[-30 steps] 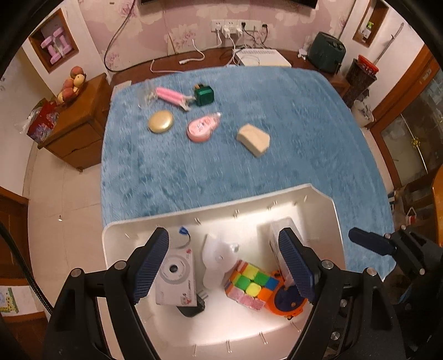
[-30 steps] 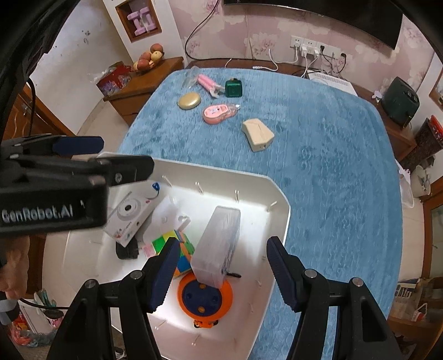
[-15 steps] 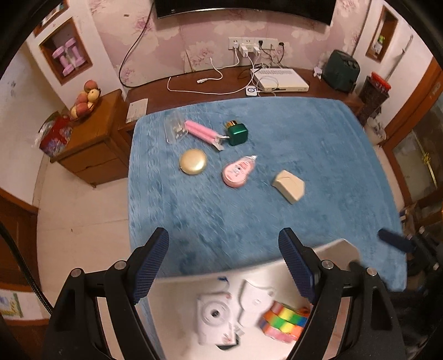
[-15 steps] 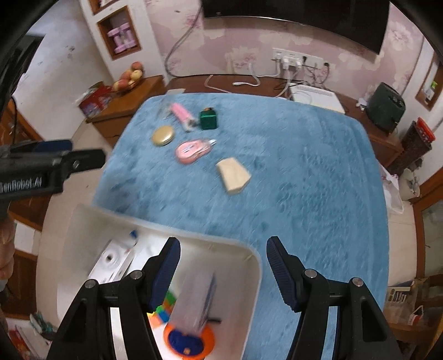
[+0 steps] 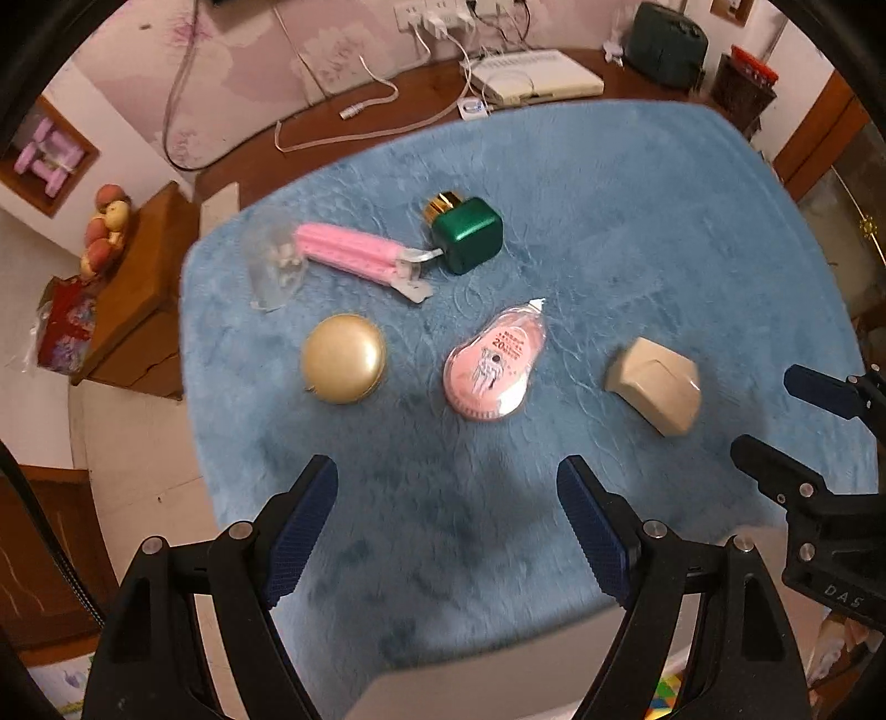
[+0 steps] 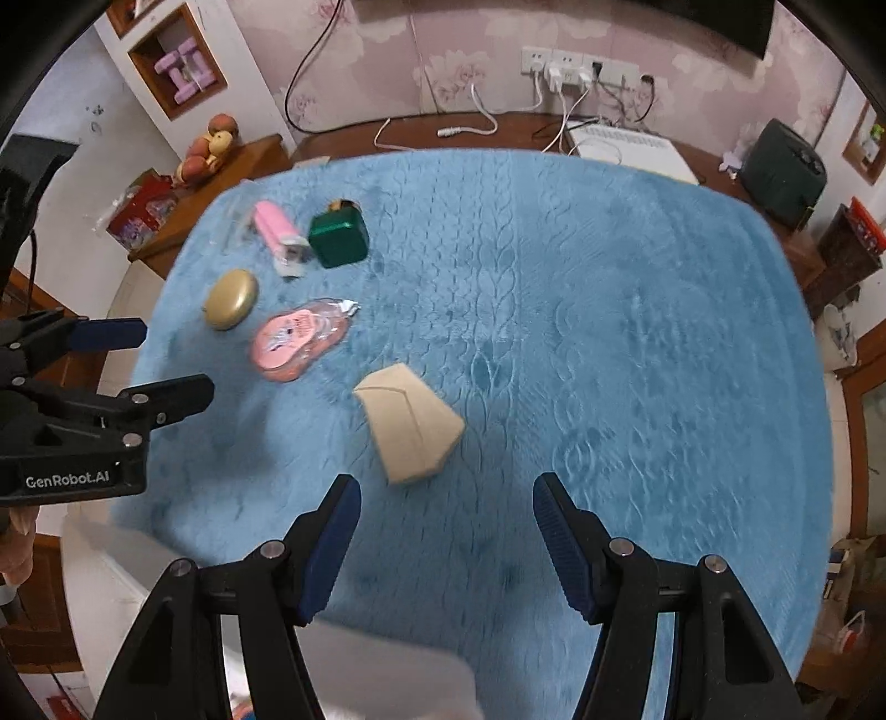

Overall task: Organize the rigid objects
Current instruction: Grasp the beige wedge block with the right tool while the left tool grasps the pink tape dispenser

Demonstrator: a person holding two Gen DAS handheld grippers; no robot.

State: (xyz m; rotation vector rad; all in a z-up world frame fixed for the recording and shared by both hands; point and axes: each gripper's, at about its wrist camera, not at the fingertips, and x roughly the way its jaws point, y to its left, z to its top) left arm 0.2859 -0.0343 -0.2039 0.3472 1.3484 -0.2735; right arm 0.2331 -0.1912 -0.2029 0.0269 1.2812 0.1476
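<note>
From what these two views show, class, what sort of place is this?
Most likely a home living room: pink floral wallpaper with a row of wall sockets, a brown wooden side cabinet bearing fruit, and a table under a fluffy blue cloth.

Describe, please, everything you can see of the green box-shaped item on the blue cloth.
The green box-shaped item is a small, dark green block with rounded edges and a smooth, slightly glossy, metallic-looking shell. A short gold cap or collar sticks out of its far end, so it seems to lie on its side. It rests on the blue plush cloth at the far left, next to the pink packet, whose clear tab reaches it. No fingers are near it.
</note>
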